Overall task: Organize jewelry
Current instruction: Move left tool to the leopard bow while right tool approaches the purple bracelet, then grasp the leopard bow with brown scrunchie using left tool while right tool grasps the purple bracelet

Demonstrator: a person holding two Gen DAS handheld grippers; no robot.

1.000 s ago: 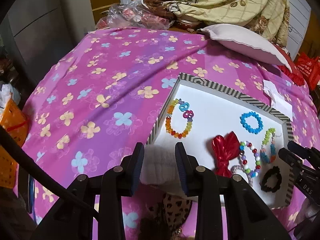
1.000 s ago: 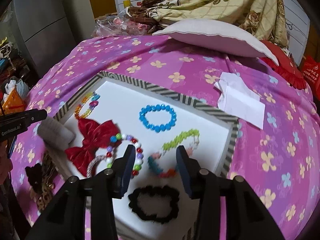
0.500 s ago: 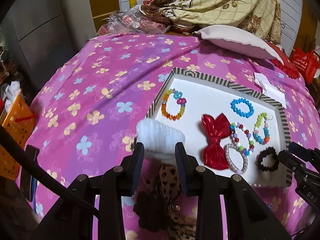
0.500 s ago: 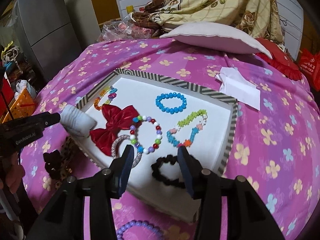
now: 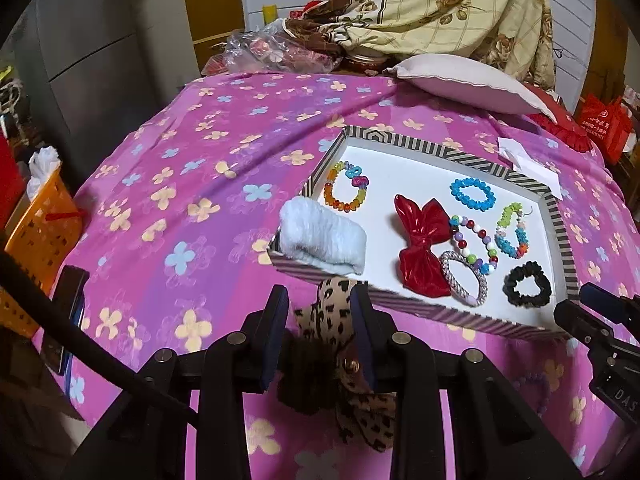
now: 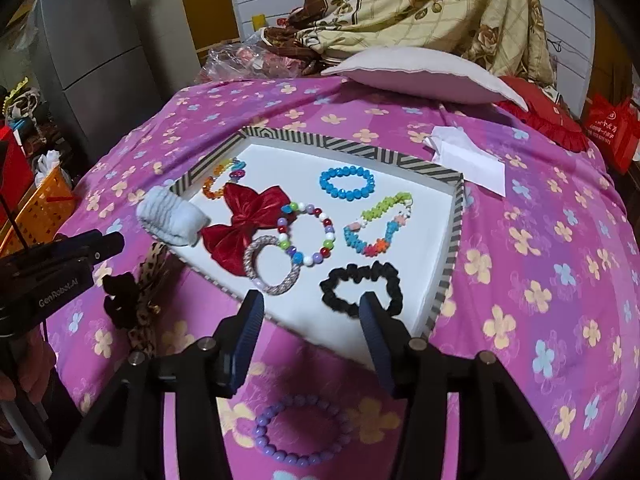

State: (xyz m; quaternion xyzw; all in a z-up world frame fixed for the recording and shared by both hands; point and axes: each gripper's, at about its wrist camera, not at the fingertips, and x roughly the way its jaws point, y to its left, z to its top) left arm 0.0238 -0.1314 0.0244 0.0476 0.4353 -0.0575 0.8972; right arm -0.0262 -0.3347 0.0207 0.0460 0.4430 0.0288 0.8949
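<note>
I have both grippers tipped steeply down over the bed: my left gripper (image 5: 320, 332) hangs with jaws parted and empty above the leopard-print bow (image 5: 334, 320) lying just outside the striped tray (image 5: 424, 148). My right gripper (image 6: 310, 336) has its jaws opening, nothing between them, poised over the tray's near edge, the purple bead bracelet (image 6: 298, 432) on the bedspread (image 6: 540, 264) below and the black scrunchie (image 6: 362, 288) just ahead.

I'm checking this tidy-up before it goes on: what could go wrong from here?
1. The white fluffy scrunchie lies across the striped tray rim, half out; a nudge may tip it onto the bedspread.
2. The leopard-print bow and a dark scrunchie lie together, so the left gripper may snag both.
3. The purple bead bracelet lies near the right gripper, whose jaws are opening, and could be overlooked.
</note>
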